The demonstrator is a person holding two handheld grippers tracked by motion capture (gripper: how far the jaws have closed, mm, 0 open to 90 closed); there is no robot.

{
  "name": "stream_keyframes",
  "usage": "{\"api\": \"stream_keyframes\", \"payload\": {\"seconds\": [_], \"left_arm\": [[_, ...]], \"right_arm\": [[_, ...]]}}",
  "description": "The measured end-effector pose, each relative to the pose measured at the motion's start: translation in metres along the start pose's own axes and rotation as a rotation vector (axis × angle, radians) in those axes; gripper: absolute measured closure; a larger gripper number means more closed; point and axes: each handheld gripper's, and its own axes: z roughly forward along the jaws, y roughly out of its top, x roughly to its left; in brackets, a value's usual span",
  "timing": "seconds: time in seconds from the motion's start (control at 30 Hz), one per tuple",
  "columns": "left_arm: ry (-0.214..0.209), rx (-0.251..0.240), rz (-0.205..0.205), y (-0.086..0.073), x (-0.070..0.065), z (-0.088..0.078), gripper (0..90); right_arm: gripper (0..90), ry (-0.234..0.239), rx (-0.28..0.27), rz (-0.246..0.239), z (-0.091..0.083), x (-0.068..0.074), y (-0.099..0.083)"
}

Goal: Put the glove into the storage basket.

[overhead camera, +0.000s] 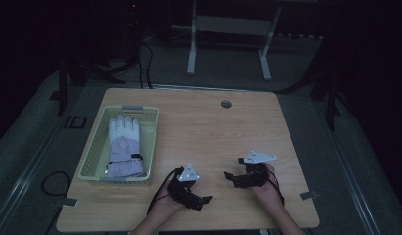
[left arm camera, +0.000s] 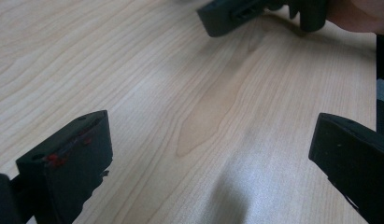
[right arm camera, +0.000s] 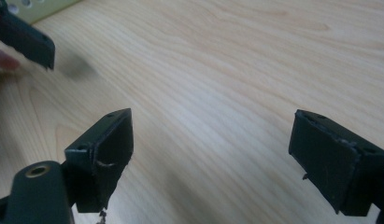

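Both grippers — left [overhead camera: 204, 199], right [overhead camera: 229, 177] — are resting spread and empty; glove [overhead camera: 124, 146] in basket [overhead camera: 93, 147] looks soft, light — cuff suits pinching.

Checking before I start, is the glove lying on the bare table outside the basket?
No, the glove lies inside the pale green basket at the table's left side.

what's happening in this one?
A person rests both hands near the front edge of a wooden table, one gripper in each. The left gripper and right gripper are both open and hold nothing, with bare wood between the jaws. A white and lilac glove lies in a pale green basket at the table's left, untouched.
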Motion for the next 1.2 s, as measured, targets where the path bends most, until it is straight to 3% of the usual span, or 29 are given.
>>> {"api": "stream_keyframes", "payload": {"seconds": [0.3, 0.6, 0.83, 1.2], "left_arm": [[0.005, 0.002, 0.013, 0.0, -0.005, 0.002, 0.0], [0.025, -0.03, 0.007, -0.001, -0.005, 0.001, 0.0], [0.028, -0.022, 0.033, -0.003, -0.009, 0.002, 0.0], [0.024, -0.032, 0.016, -0.005, -0.008, 0.001, 0.0]], "right_arm": [[13.9, -0.001, -0.022, 0.015, -0.013, -0.007, -0.014], [13.9, -0.001, -0.046, 0.016, -0.016, -0.007, -0.017], [13.9, -0.013, -0.029, -0.003, -0.013, -0.007, -0.018], [13.9, -0.018, -0.031, 0.004, -0.013, -0.009, -0.019]]}}
